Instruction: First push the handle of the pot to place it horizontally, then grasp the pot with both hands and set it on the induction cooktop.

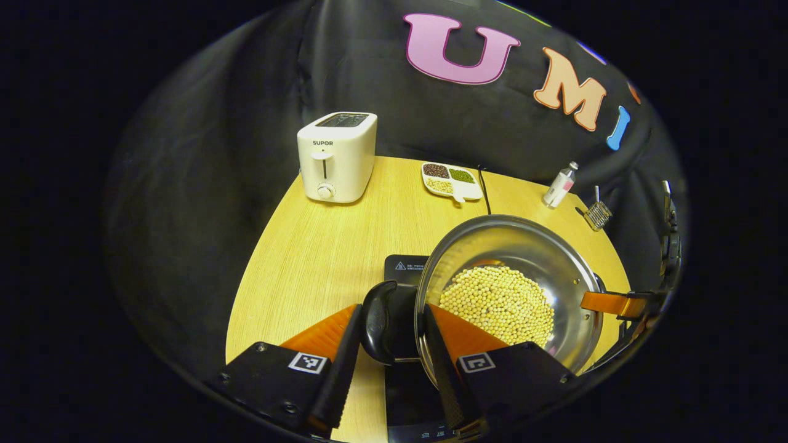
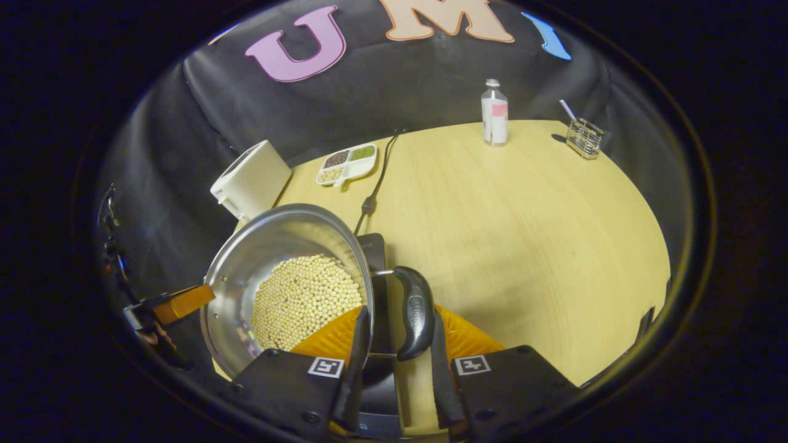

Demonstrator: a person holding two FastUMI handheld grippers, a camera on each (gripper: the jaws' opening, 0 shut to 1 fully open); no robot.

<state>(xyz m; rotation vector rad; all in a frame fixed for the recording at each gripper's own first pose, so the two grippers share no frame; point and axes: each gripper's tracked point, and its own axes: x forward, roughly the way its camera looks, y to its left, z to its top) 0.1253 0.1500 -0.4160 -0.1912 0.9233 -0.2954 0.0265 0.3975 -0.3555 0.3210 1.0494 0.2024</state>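
holding the pot (image 1: 523,271) by its two black side handles, you have it above the black cooktop (image 1: 403,267), near the table's (image 1: 320,258) front edge; whether it rests on the glass you cannot tell. pale beans (image 1: 498,301) fill its bottom. your left gripper (image 1: 385,369) is closed on one handle (image 1: 378,320), one finger inside the rim. your right gripper (image 2: 394,369) pinches the other handle (image 2: 415,314) likewise. farther back stand a toaster (image 1: 337,157), a divided dish (image 1: 451,180), a bottle (image 2: 494,114) and a wire holder (image 2: 583,138).
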